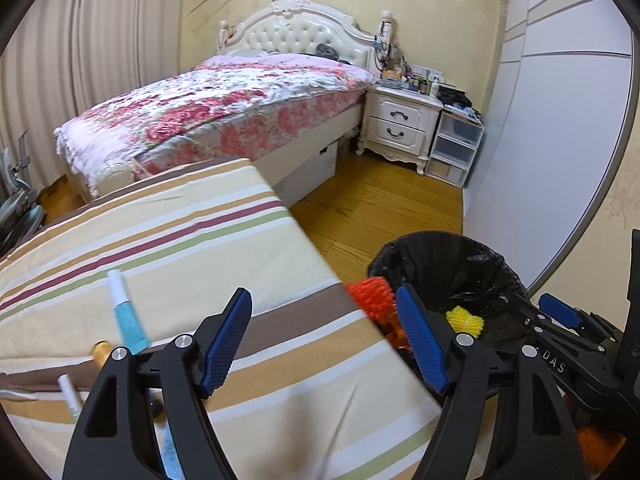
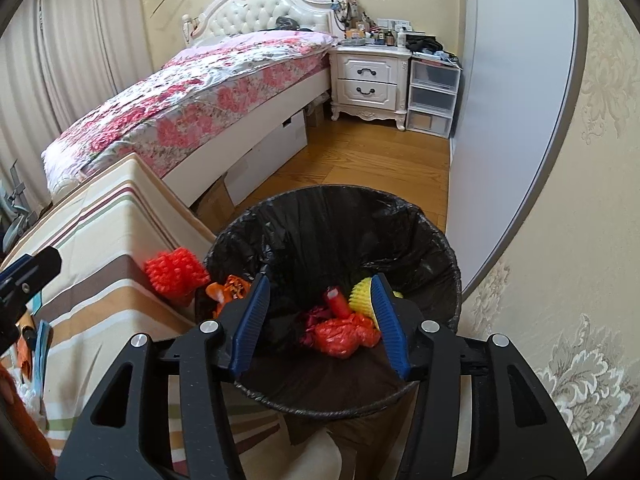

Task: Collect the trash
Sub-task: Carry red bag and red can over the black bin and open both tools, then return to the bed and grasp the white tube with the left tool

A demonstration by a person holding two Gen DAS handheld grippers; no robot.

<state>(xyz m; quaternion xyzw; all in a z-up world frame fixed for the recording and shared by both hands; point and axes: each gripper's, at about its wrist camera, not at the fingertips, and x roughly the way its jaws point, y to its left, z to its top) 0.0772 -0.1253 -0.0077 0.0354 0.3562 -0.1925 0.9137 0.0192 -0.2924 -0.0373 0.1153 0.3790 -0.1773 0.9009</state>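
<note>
A trash bin with a black liner [image 2: 332, 224] stands on the floor beside a striped bench [image 1: 200, 240]. Inside lie a red plastic bag [image 2: 344, 334], a red tube [image 2: 338, 302], a yellow foam net [image 2: 360, 294] and an orange wrapper [image 2: 230, 286]. An orange foam net [image 2: 174, 270] hangs at the bench edge against the bin; it also shows in the left wrist view [image 1: 370, 298]. My right gripper [image 2: 320, 320] is open and empty above the bin. My left gripper [image 1: 324, 336] is open and empty above the bench corner. A blue and white tube [image 1: 124, 308] lies on the bench.
A flowered bed [image 1: 224, 108] stands behind the bench. A white nightstand [image 1: 400, 124] and plastic drawers [image 1: 454, 148] stand by the wardrobe door [image 1: 560, 140]. More small items lie at the bench's left edge [image 1: 68, 392]. Wooden floor [image 2: 360, 156] lies beyond the bin.
</note>
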